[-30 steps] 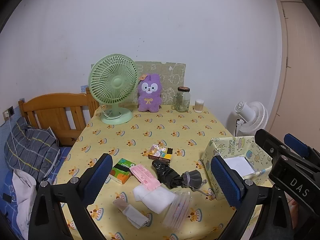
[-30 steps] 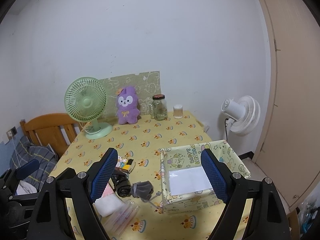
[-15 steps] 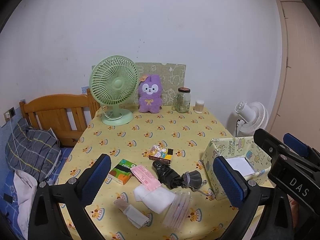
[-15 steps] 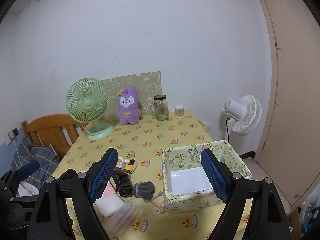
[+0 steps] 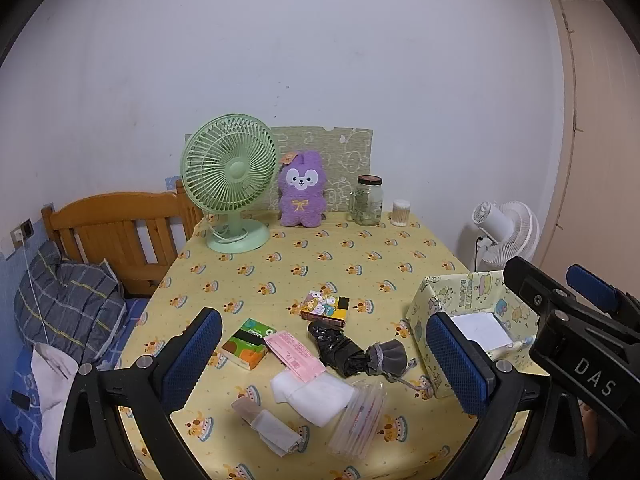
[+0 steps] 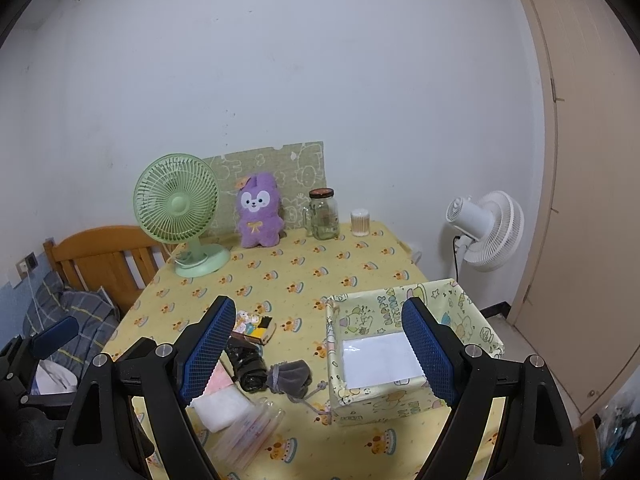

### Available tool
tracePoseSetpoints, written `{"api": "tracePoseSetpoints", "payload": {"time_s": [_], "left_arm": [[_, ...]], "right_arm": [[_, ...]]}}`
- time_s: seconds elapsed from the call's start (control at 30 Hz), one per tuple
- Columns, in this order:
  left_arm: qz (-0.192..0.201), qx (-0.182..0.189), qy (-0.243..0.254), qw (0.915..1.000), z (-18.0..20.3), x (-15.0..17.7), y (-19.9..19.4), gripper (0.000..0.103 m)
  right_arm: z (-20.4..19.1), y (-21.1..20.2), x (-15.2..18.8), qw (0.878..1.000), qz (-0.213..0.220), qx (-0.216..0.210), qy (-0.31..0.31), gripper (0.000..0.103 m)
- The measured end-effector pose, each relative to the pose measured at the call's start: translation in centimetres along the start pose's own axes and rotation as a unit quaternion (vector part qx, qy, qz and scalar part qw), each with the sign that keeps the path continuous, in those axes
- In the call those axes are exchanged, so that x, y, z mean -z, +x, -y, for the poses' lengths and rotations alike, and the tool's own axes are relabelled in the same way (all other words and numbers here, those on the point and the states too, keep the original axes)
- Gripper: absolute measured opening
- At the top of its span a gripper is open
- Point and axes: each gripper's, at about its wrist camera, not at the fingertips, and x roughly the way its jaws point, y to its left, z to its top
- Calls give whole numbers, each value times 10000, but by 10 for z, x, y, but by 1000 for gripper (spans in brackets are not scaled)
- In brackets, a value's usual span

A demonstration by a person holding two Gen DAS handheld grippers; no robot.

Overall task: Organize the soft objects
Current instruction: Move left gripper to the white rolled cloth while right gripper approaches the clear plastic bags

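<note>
Above the near edge of the worktop (image 5: 320, 264), both tools, left (image 5: 324, 356) and right (image 6: 320, 352), hung wide open, gripping nothing. Soft things, a white cloth (image 5: 316, 394) and grey pouch (image 5: 390, 356), lay at 9 o'clock from the patterned box (image 6: 412, 392).

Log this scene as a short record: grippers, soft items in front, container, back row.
left gripper: open, holds nothing
right gripper: open, holds nothing
soft items: grey pouch, black bag, white cloth, all lying on the table
container: patterned box, open, to the right of the items
back row: green fan, purple plush, glass jar
</note>
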Motion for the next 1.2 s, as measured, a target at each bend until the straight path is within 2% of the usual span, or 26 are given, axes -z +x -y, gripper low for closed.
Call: {"api": "tracePoseSetpoints", "payload": {"time_s": [0.57, 0.97, 1.2], "left_arm": [[-64, -6, -78, 9999, -9, 5, 6, 102], [-76, -336, -127, 9993, -15, 31, 20, 99], [-301, -390, -217, 9986, -24, 49, 33, 97]], "right_arm": [[-9, 6, 10, 10000, -64, 44, 27, 87], [-21, 22, 34, 9998, -208, -17, -21, 87], [-31, 34, 53, 9996, -288, -48, -67, 87]]}}
